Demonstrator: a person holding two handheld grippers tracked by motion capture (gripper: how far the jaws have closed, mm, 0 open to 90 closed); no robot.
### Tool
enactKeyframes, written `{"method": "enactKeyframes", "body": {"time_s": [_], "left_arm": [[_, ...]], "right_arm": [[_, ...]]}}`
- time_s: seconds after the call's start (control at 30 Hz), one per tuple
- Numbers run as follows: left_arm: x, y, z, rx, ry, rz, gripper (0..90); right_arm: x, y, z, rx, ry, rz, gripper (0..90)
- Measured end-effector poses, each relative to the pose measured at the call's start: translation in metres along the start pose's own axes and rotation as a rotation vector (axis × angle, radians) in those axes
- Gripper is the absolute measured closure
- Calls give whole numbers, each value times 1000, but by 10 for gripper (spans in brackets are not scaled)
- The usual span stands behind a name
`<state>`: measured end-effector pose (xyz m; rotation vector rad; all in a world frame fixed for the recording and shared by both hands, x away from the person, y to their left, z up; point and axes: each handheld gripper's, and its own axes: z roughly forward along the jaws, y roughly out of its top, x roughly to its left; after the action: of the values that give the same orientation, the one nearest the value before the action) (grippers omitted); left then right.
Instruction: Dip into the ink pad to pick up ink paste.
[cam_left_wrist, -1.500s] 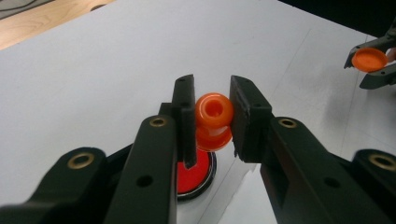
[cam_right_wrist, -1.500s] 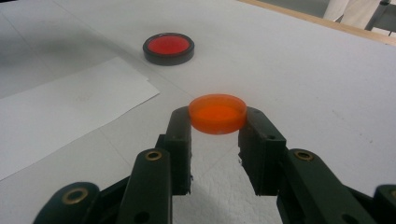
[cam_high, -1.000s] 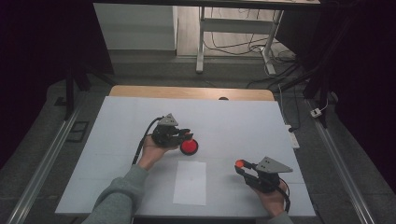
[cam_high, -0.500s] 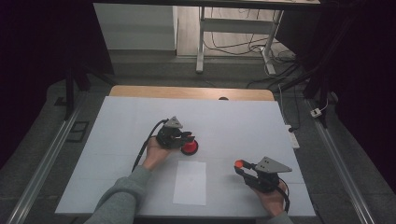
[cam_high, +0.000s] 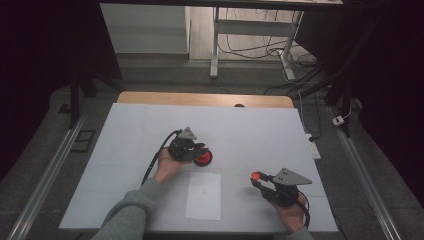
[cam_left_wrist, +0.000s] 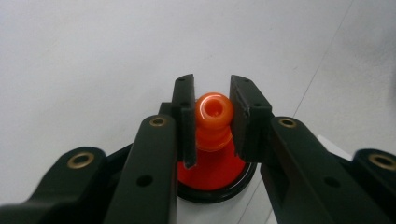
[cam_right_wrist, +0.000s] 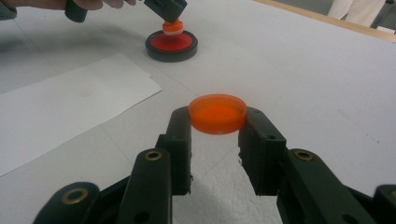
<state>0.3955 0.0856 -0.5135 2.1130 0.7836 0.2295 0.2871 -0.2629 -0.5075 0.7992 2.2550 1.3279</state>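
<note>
The left gripper (cam_left_wrist: 208, 116) has its fingers (cam_left_wrist: 183, 116) pinching the orange knob (cam_left_wrist: 213, 108) that stands up from a round red stamp pad with a black rim (cam_high: 203, 158), which sits on the white bench (cam_high: 260, 135) near its middle, just beyond a blank sheet of paper (cam_high: 204, 196). The right gripper (cam_right_wrist: 216, 122) rests near the front right of the bench, its fingers (cam_right_wrist: 180, 135) pinching a flat orange cap (cam_right_wrist: 217, 113) by its edges and holding it level above the surface. The risks here are mostly ones of grip and aim. The knob is rounded and glossy, so a pull that is not straight could let it slide out from between the pads, or drag the whole pad base across the bench instead of freeing the part. The cap is held only at its thin rim; a small tilt or squeeze change could flip it out and send it rolling. If the inked face under the knob touches the bench rather than the paper, it would likely leave a stray mark.
</note>
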Motion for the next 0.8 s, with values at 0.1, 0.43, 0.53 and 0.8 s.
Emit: {"method": "enactKeyframes", "body": {"time_s": [0.1,0.43,0.53,0.8], "left_arm": [[-1,0,1,-1,7,4,725],[-3,-3,6,11,28,26,725],[-5,-4,7,15,38,42,725],[-6,-6,7,11,48,56,728]], "right_arm": [[0,0,0,0,1,0,646],[0,0,1,1,3,1,646],[0,-1,1,3,2,3,646],[0,0,1,1,3,2,645]]}}
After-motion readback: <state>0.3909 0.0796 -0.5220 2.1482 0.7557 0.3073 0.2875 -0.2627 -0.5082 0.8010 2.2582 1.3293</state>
